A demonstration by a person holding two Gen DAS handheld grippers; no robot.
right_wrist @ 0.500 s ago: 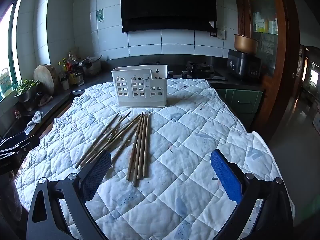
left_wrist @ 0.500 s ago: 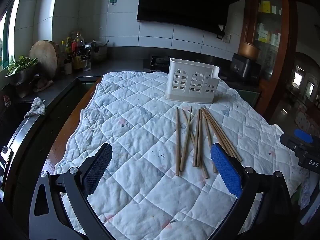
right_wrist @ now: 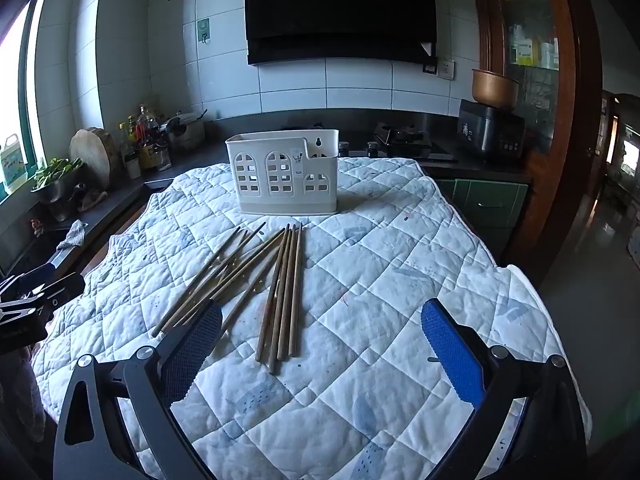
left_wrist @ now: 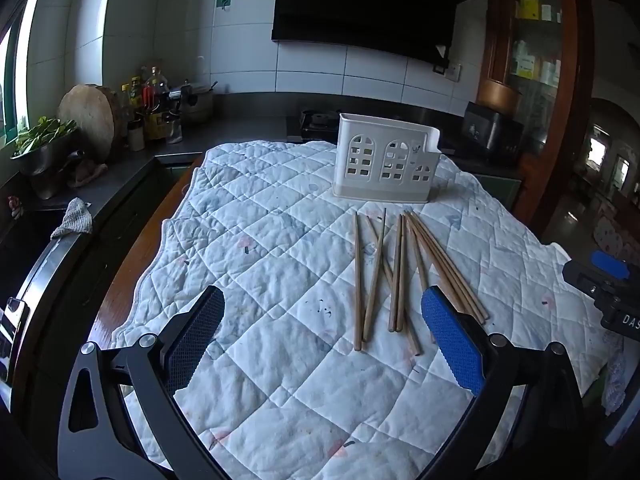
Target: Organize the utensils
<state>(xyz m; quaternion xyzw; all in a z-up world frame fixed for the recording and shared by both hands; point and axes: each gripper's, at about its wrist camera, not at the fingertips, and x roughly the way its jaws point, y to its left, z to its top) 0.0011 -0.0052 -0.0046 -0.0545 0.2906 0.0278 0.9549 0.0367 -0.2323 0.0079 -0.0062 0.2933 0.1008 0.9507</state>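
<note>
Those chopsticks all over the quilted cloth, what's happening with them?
A person holding two grippers is about to tidy them. The wooden chopsticks lie loose on the quilted cloth, in front of the white utensil holder, which looks empty. The left gripper and right gripper both hover open, holding nothing.

My left tool (left_wrist: 320, 332) hangs above the near part of the quilted cloth (left_wrist: 260, 248) that covers the bench (left_wrist: 132, 264), its two blue-padded fingers (left_wrist: 452, 344) spread wide with nothing between them. Beyond the gap lies a loose bundle of wooden chopsticks (left_wrist: 400, 272), flat on the cloth, some crossing each other; the right finger overlaps the near ends of the rightmost ones in my view. Past the chopsticks stands a white utensil holder (left_wrist: 386, 164) with arched window cut-outs, upright and apart from them. At the far right edge I see my right tool (left_wrist: 612, 284), well apart.
</note>
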